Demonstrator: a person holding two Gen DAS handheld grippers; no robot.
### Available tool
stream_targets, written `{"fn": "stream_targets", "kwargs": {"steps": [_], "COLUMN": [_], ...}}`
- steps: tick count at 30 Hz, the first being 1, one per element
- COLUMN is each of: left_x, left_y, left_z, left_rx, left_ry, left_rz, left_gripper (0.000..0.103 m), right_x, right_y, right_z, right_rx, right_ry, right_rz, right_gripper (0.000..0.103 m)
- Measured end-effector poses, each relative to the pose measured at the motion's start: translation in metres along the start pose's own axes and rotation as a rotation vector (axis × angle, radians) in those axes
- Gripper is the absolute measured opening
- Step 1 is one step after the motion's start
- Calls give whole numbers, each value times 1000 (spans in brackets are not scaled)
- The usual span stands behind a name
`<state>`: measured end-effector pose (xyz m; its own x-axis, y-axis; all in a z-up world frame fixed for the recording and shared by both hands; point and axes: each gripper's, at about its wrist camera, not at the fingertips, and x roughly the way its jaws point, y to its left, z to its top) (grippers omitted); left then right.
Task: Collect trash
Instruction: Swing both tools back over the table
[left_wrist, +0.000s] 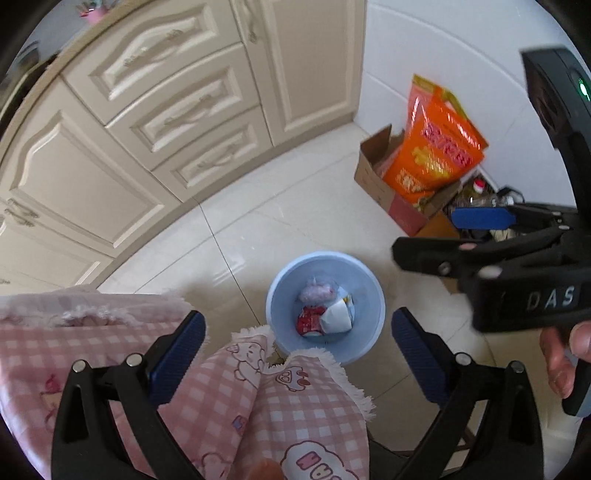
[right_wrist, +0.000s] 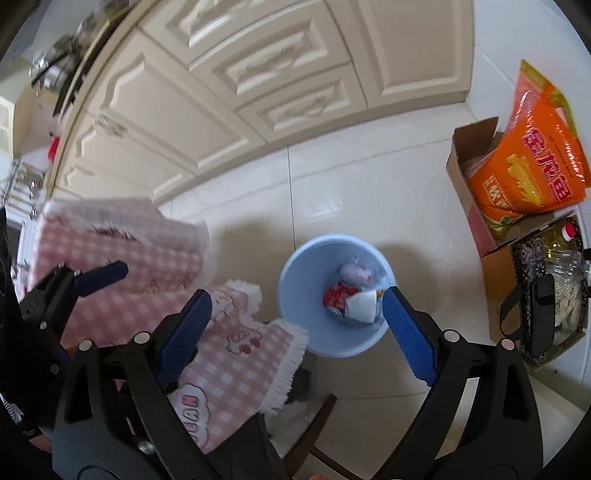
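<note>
A light blue bin (left_wrist: 280, 295) (right_wrist: 332, 349) stands on the tiled floor. Inside it lie a pink wrapper (left_wrist: 317, 291) (right_wrist: 356, 272), a red wrapper (left_wrist: 308, 322) (right_wrist: 337, 295) and a white piece of paper (left_wrist: 337, 317) (right_wrist: 364, 306). My left gripper (left_wrist: 295, 350) hovers open and empty above the bin's near rim and the pink cloth. My right gripper (right_wrist: 295, 325) is open and empty too, high over the bin. In the left wrist view, the right gripper (left_wrist: 428, 236) reaches in from the right with a hand on its handle.
A pink checked cloth (left_wrist: 236, 398) (right_wrist: 236, 347) with fringe drapes over a surface just left of the bin. Cream cabinets (left_wrist: 155, 110) line the back. A cardboard box (left_wrist: 373, 177) (right_wrist: 461, 162) with an orange bag (left_wrist: 436, 147) (right_wrist: 532, 173) sits at the right wall.
</note>
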<state>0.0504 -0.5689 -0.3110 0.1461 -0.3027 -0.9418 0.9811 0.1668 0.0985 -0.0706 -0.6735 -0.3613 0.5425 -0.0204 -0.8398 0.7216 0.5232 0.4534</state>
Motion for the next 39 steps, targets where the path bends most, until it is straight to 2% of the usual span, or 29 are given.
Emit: {"fn": "stream_targets", "kwargs": {"steps": [10, 16, 19, 27, 34, 39], "left_x": [-109, -172, -196, -254, -291, -309], "left_y": [33, 60, 75, 128, 167, 192], "left_z": [-17, -47, -64, -134, -197, -248], "left_rx": [-124, -203, -252, -429, -546, -634], "left_ry": [-245, -373, -416, -501, -544, -544], "left_rz": [31, 119, 159, 279, 370, 426], "left_gripper": [99, 99, 99, 99, 99, 99], "right_x": [-81, -131, -147, -164, -155, -144], "right_y": [51, 103, 133, 223, 305, 355], "right_z": [7, 2, -2, -23, -50, -73], "right_rx": [-40, -101, -144, -317, -487, -597], "right_ry": [-215, -370, -419, -446, -397, -353], "right_rz": [29, 68, 92, 179, 225, 270], "right_gripper": [97, 97, 97, 97, 97, 97]}}
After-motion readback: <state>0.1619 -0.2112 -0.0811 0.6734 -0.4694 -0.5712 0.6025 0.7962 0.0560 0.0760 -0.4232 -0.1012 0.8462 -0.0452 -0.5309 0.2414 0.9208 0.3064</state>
